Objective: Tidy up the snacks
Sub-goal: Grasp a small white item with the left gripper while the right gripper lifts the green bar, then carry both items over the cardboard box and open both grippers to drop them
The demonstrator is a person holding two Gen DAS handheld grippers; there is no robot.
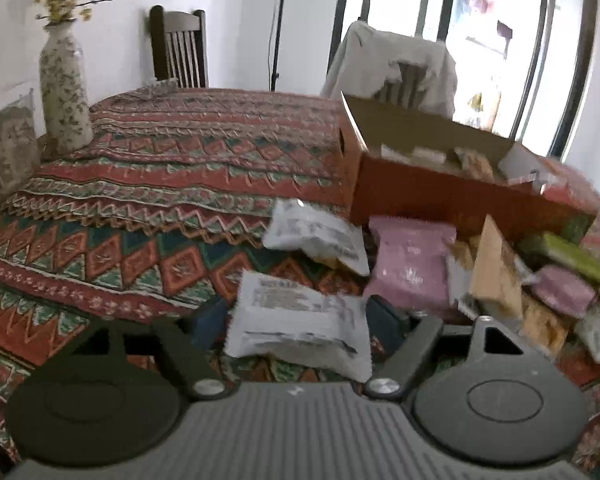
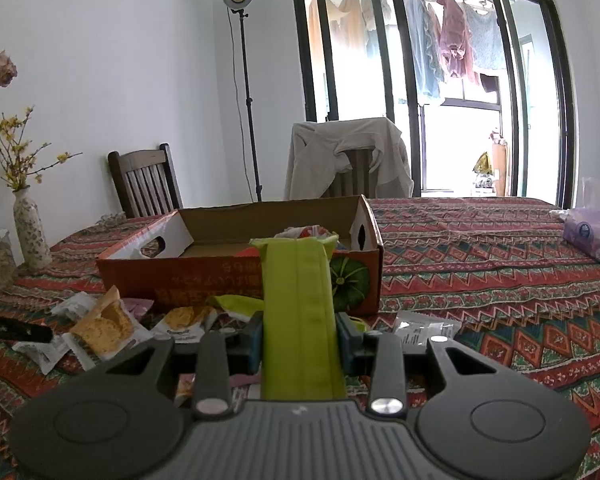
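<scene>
We are in a bright room with tall glazed doors and a patterned cloth over the surface (image 2: pixel 480 248) we work at, which is roomy enough to sort on. The open cardboard box (image 2: pixel 236 276) sits towards the middle of it, within reach of both hands, and we judge it to be the place the snacks are meant to end up; a few packets already lie inside. A loose heap of snack packets (image 1: pixel 512 276) lies on the cloth just in front of the box, pink, tan and green ones tumbled together, probably waiting their turn. Our right gripper (image 2: pixel 300 344) has its fingers pressed tight on a long green packet (image 2: pixel 298 308), held upright and lengthwise so that its far end points at the box wall, a handy pose for carrying it over the rim. Our left gripper (image 1: pixel 300 328) has its fingers spread to either side of a white packet (image 1: pixel 300 328); the view is blurred, and the pads do not seem to press on it, so we take it as straddled rather than held.
</scene>
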